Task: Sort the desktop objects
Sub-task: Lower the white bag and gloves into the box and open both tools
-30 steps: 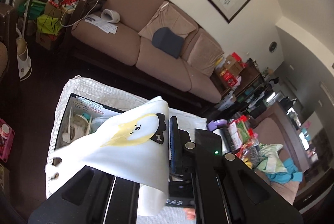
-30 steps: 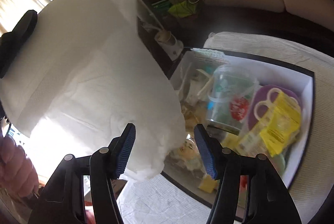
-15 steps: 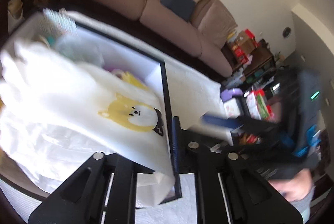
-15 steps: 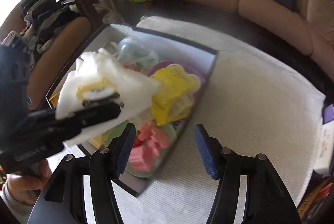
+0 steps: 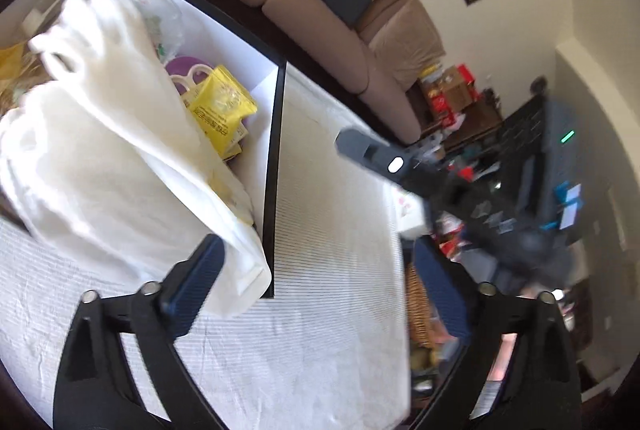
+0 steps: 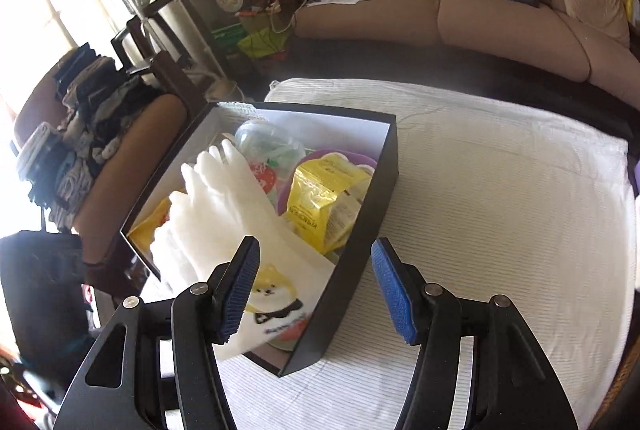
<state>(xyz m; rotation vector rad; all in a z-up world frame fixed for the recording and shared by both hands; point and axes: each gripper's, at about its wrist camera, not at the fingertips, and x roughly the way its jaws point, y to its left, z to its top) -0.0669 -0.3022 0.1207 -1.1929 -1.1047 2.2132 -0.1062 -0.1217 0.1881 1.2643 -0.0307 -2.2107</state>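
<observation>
A pair of white rubber gloves (image 5: 112, 157) with a dog print lies across the things in the black box (image 5: 276, 169), its cuff hanging over the near corner. My left gripper (image 5: 318, 258) hovers just in front of that cuff. Its jaws are opening wide and nothing is between them. In the right wrist view the gloves (image 6: 224, 205) rest in the box (image 6: 360, 250) beside a yellow packet (image 6: 320, 197) and a clear plastic tub (image 6: 268, 145). My right gripper (image 6: 316, 258) is open and empty above the box's near corner. The left wrist view shows it blurred (image 5: 392, 165).
The box stands on a table under a white striped cloth (image 6: 500, 209). A brown sofa (image 6: 480, 9) runs along the far side. A chair piled with folded clothes (image 6: 80, 133) stands left of the box. Boxes and clutter (image 5: 452, 97) crowd the table's right end.
My left gripper came down with the gloves, opened and let them go into the box. My right gripper swung off the gloves and now faces the box's near corner.
</observation>
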